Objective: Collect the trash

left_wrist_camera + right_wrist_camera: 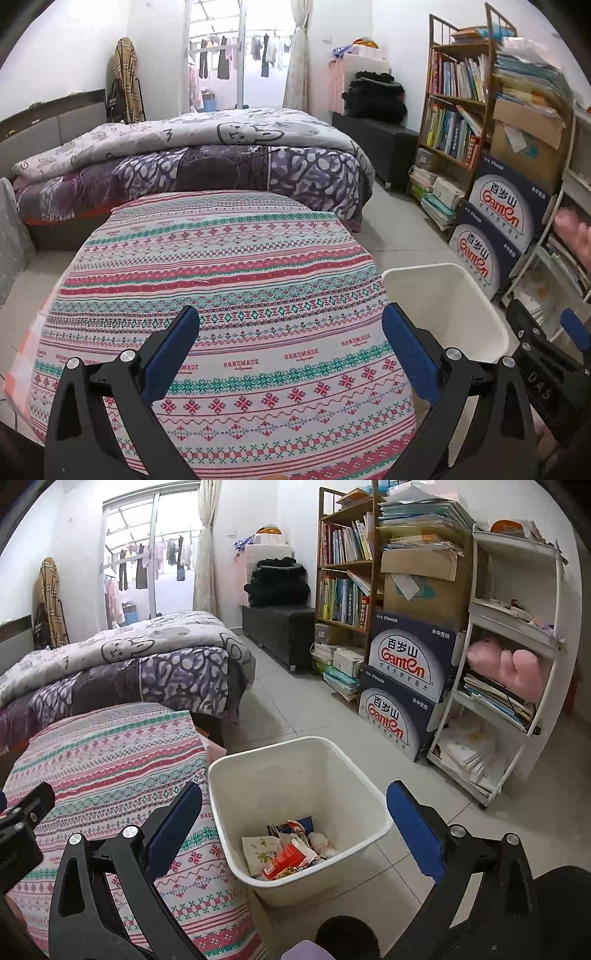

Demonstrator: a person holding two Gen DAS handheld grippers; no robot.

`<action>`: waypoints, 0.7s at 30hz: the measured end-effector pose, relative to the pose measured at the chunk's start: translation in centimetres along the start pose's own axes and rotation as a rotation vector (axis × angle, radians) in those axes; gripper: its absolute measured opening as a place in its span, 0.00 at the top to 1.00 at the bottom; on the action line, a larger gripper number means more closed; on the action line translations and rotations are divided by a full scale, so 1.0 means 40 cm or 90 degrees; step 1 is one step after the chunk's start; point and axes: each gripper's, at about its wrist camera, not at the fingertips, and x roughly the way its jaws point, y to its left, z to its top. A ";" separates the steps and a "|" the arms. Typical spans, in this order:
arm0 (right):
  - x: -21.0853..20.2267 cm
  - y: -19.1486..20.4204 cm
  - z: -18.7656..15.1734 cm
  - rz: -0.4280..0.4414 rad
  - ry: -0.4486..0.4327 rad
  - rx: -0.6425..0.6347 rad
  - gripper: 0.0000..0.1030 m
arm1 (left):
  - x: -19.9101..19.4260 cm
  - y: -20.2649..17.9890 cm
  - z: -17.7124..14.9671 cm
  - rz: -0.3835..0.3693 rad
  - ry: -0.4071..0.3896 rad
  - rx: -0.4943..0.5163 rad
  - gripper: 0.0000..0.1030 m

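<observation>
A white waste bin (295, 749) stands on the floor right of the table; it also shows in the left wrist view (443, 273). Inside it lie several pieces of trash (288, 853): crumpled paper, a red wrapper, a printed packet. My right gripper (293, 819) is open and empty, held above the bin's mouth. My left gripper (291, 343) is open and empty above the patterned tablecloth (221, 266). No trash shows on the cloth. The right gripper shows at the right edge of the left wrist view (546, 354).
A bed with a purple quilt (184, 158) lies behind the table. A bookshelf (343, 561), stacked blue water cartons (406, 679) and a white shelf rack (517, 657) line the right wall. Tiled floor (295, 701) runs between the bed and the shelves.
</observation>
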 end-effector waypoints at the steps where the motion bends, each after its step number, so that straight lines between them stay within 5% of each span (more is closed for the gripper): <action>1: 0.001 0.002 -0.002 0.001 0.002 -0.001 0.07 | 0.003 -0.002 -0.002 -0.001 0.004 0.000 0.07; 21: 0.022 0.002 -0.019 0.010 0.023 0.001 0.07 | 0.027 -0.005 -0.013 0.004 0.024 -0.004 0.07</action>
